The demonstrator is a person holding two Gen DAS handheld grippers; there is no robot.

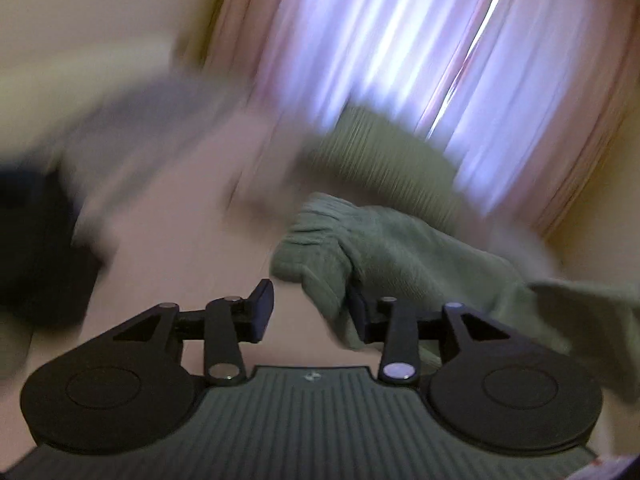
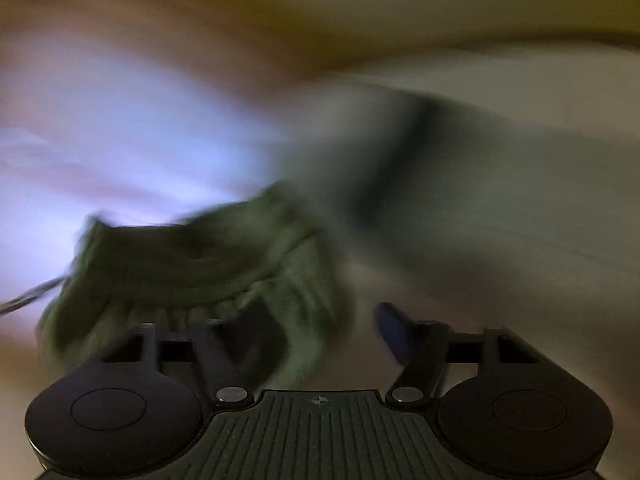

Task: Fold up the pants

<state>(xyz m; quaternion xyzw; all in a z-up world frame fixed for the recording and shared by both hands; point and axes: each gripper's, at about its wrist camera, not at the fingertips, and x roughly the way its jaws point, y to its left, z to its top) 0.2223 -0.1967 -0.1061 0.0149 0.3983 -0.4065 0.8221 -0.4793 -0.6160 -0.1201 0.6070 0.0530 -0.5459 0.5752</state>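
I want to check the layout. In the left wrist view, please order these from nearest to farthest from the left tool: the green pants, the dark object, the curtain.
1. Green pants: against the right finger of the left tool.
2. Dark object: far left, blurred, farther out.
3. Curtain: at the back, upper right, behind the pants.
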